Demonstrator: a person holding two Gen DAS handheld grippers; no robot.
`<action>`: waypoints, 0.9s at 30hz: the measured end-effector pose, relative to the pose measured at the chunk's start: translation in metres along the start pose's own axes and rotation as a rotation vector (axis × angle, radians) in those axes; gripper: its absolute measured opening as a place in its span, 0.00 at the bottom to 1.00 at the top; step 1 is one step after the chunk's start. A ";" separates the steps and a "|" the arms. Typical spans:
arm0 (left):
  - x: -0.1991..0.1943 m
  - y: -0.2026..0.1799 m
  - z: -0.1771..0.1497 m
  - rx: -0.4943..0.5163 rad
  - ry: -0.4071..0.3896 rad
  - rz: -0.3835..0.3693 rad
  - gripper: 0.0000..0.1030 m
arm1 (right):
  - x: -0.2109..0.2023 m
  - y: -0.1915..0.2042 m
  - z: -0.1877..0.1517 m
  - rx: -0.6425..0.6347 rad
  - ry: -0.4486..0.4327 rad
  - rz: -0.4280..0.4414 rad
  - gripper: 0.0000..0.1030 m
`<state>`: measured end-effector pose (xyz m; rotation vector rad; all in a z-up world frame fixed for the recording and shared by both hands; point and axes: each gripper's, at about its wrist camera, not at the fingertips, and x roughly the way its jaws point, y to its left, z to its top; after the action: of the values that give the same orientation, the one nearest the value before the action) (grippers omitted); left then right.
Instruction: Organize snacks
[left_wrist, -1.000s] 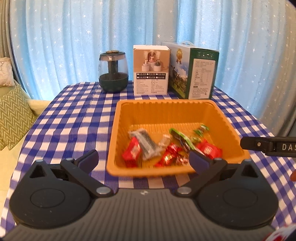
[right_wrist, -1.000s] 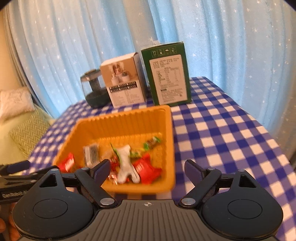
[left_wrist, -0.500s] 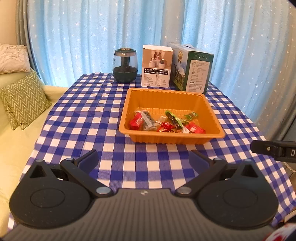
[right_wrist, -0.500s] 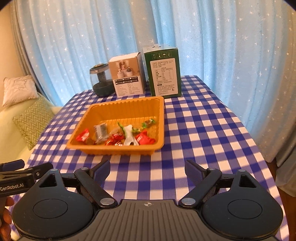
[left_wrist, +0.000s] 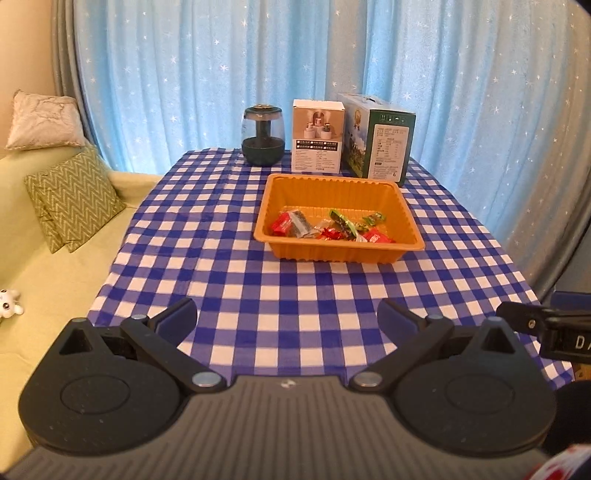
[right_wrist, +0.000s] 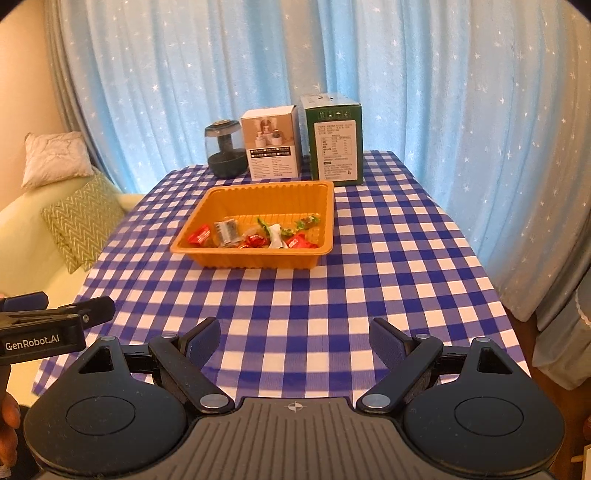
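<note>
An orange tray (left_wrist: 336, 254) (right_wrist: 258, 260) sits in the middle of the blue-checked table. It holds several wrapped snacks (left_wrist: 332, 230) (right_wrist: 255, 234), red, green, grey and white. My left gripper (left_wrist: 288, 317) is open and empty, over the table's near edge, well short of the tray. My right gripper (right_wrist: 293, 334) is open and empty, also near the front edge. Each gripper's side shows in the other's view: the right one in the left wrist view (left_wrist: 546, 325), the left one in the right wrist view (right_wrist: 48, 321).
At the table's back stand a dark glass jar (left_wrist: 262, 136) (right_wrist: 225, 149), a white box (left_wrist: 317, 136) (right_wrist: 271, 142) and a green box (left_wrist: 380, 140) (right_wrist: 332, 140). A yellow-green sofa with cushions (left_wrist: 70, 199) lies left. Blue curtains hang behind.
Both grippers have pulled back from the tray toward the table's near edge. The tray and snacks look smaller and farther. Both stay open and empty.
</note>
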<state>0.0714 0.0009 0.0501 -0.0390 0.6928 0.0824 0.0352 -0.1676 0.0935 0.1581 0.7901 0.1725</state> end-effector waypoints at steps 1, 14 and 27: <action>-0.004 0.001 -0.002 -0.003 0.004 0.001 1.00 | -0.004 0.002 -0.002 -0.004 0.000 0.002 0.85; -0.044 0.003 -0.022 -0.024 -0.002 0.028 1.00 | -0.044 0.018 -0.021 -0.040 -0.022 0.003 0.85; -0.051 -0.001 -0.020 -0.020 -0.012 0.024 1.00 | -0.054 0.015 -0.020 -0.037 -0.045 0.000 0.85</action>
<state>0.0202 -0.0044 0.0673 -0.0497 0.6805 0.1127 -0.0179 -0.1625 0.1198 0.1270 0.7416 0.1830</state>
